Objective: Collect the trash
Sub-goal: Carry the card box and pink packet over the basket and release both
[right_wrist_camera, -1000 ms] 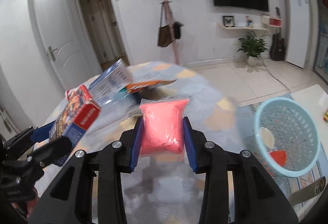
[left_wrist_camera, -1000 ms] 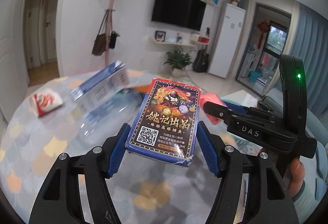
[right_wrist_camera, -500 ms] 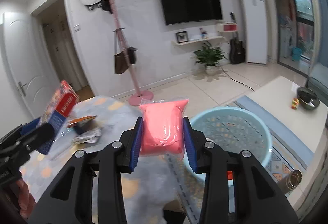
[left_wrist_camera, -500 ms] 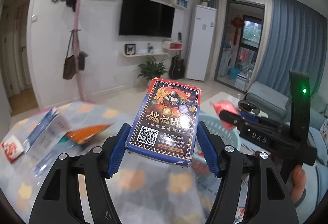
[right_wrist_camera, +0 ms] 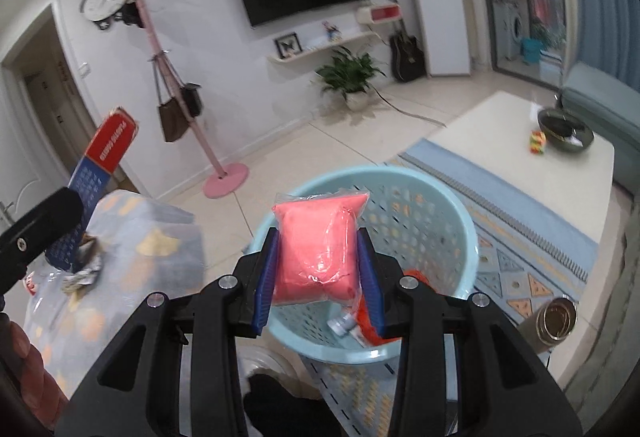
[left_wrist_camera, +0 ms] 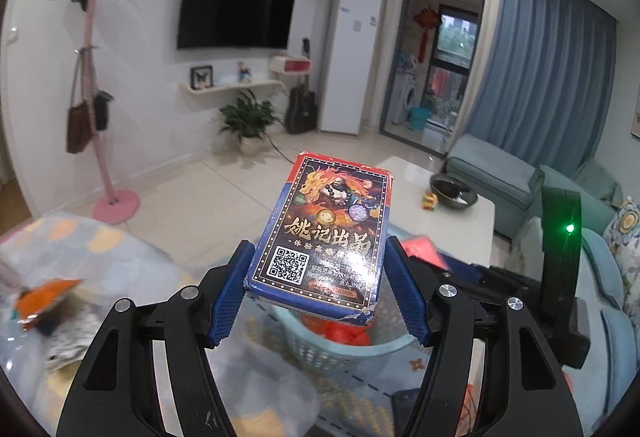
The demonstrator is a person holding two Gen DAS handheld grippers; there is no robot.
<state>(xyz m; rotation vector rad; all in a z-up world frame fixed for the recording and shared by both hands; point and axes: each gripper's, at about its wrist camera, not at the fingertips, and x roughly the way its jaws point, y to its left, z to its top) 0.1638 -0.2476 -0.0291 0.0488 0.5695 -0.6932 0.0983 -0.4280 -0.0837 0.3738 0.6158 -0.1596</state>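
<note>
My left gripper (left_wrist_camera: 318,301) is shut on a blue and red card box (left_wrist_camera: 324,233) with a QR code, held over the near rim of a light blue plastic basket (left_wrist_camera: 356,351). My right gripper (right_wrist_camera: 318,277) is shut on a pink packet in clear wrap (right_wrist_camera: 318,245), held above the same basket (right_wrist_camera: 424,209), which stands on the floor and holds some red and white trash. The card box also shows at the left of the right wrist view (right_wrist_camera: 102,165). The right gripper's body shows at the right of the left wrist view (left_wrist_camera: 532,289).
A round table with a patterned cloth (right_wrist_camera: 132,245) lies to the left, with crumpled foil (right_wrist_camera: 82,271) and an orange wrapper (left_wrist_camera: 44,297) on it. A white coffee table (right_wrist_camera: 520,165) with a dark bowl, a metal can (right_wrist_camera: 556,321) and a pink coat stand (right_wrist_camera: 224,177) stand around the basket.
Both grippers have swung right, away from the table and over the basket, each still holding its item. The basket now lies directly under them.
</note>
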